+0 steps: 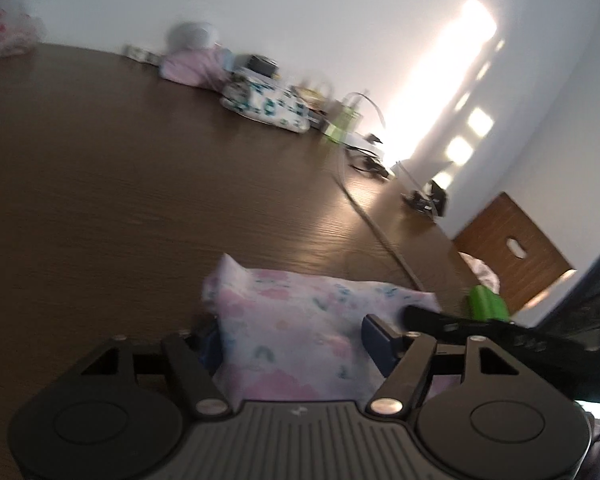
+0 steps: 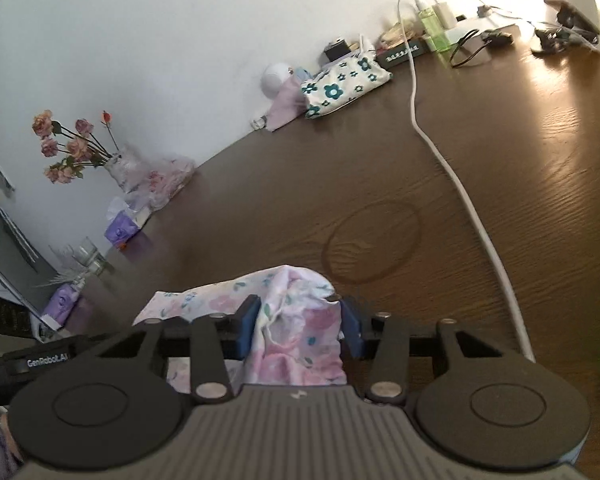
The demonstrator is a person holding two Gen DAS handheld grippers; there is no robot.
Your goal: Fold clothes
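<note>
A pale garment with a pink and teal floral print (image 1: 300, 320) lies bunched on the dark wooden table (image 1: 140, 200). My left gripper (image 1: 292, 340) has its blue pads on either side of a thick fold of it. In the right wrist view the same garment (image 2: 296, 320) fills the gap between the blue pads of my right gripper (image 2: 300, 328), which grips a bunched part. The right gripper's black body (image 1: 500, 328) shows at the right of the left wrist view. Both grippers are close together, low over the table.
A white cable (image 2: 460, 184) runs across the table. Along the wall stand a floral pouch (image 2: 344, 80), a pink cloth (image 1: 192, 66), green bottle (image 2: 434, 28), chargers, a vase of dried flowers (image 2: 80, 152), tissue packs and a glass (image 2: 90, 258). A green object (image 1: 488, 304) lies near the table edge.
</note>
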